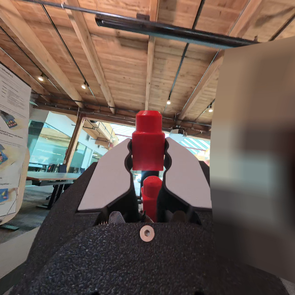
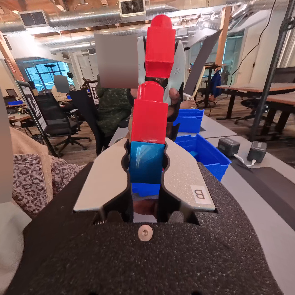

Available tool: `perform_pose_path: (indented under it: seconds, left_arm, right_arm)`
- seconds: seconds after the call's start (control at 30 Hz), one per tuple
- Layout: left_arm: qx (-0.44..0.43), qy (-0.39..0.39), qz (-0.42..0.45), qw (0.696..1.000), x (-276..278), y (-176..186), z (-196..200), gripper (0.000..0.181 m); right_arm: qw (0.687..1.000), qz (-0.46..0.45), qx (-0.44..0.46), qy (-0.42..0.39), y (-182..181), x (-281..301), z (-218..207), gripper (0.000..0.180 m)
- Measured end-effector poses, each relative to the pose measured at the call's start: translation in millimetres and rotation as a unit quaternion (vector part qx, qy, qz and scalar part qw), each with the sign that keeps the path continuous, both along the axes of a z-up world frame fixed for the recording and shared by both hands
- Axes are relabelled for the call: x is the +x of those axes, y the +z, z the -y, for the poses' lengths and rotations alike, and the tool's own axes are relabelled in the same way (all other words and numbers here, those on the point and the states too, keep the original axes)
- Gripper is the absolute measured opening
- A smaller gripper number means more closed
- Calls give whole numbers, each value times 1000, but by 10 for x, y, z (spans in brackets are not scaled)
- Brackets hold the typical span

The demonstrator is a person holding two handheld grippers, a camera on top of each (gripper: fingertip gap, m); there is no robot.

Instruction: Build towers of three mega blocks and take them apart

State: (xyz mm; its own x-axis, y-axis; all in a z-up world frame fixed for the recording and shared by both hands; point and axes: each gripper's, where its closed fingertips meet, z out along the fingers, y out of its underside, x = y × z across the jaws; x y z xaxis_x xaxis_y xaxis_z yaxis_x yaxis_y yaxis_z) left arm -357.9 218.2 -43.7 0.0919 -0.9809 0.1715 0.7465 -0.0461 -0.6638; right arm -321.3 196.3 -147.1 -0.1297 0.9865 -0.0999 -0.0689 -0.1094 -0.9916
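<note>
1. The room was an open office with a wooden beamed ceiling (image 1: 127,63), silver ducts (image 2: 95,17), desks (image 2: 255,87) and office chairs (image 2: 60,126).
2. The surface was a grey table (image 2: 263,215); to the right of the right jaws it carried two blue bins (image 2: 212,158) and two dark chargers (image 2: 228,146) with white cables.
3. A white poster board (image 1: 11,143) stood far left of the left jaws.
4. The left gripper (image 1: 148,153) pointed upward, its jaws pinching a red block (image 1: 148,151) by the sides, stud up.
5. The right gripper (image 2: 146,161) had its jaws pressed onto a teal block (image 2: 146,164).
6. A second red block (image 2: 150,121) sat plugged on top of the teal one, just beyond the right fingertips.
7. In the right wrist view the left gripper's block (image 2: 159,51) hung above that stack, tilted, its open base close over the lower red stud but not seated.
8. In the left wrist view the lower red block (image 1: 151,196) showed between the jaws, below the held one.
</note>
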Motion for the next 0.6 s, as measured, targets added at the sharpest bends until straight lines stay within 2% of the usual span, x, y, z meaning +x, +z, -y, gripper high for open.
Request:
perform_pose_path:
  seconds: [0.23,0.43,0.6]
  left_arm:
    - [8,0,-71,997,396,-110,2,36]
    - [17,-5,-97,995,610,-130,57,36]
    - [15,-10,-112,994,658,-141,89,36]
  right_arm:
    - [1000,-6,-14,-5,21,22,-40,38]
    - [995,-44,68,-62,157,98,-101,38]
    - [986,-40,129,-95,175,146,-128,37]
